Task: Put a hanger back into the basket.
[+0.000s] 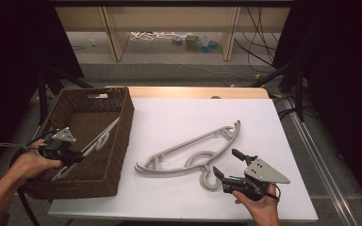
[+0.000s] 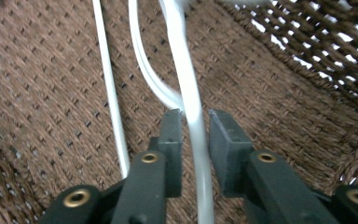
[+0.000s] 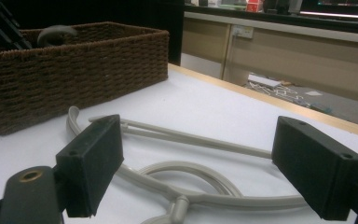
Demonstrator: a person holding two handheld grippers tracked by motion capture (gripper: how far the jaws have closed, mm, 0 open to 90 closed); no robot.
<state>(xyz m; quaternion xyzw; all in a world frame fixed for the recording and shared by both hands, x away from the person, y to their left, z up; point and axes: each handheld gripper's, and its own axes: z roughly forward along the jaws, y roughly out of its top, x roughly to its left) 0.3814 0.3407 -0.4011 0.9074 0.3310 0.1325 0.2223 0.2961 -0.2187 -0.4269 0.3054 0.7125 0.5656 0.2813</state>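
Observation:
A pale grey hanger (image 1: 102, 135) lies slanted inside the brown wicker basket (image 1: 124, 137) at the table's left. My left gripper (image 1: 78, 157) reaches into the basket from its near left side. In the left gripper view one thin bar of that hanger (image 2: 189, 88) runs between the jaws of the left gripper (image 2: 194, 115), which stand slightly apart from it, open. A second grey hanger (image 1: 188, 149) lies flat on the white table, hook toward me. My right gripper (image 1: 225, 161) rests beside that hook, wide open, with the hanger (image 3: 191, 137) lying low between its pads (image 3: 91, 163).
The white tabletop (image 1: 179, 113) has a wooden strip along its far edge (image 1: 193, 92). Beyond it are wooden frame legs (image 1: 113, 33), cables and small objects on the floor (image 1: 195, 42). Dark stands and curtains flank both sides. The basket wall (image 3: 74, 65) rises left of the right gripper.

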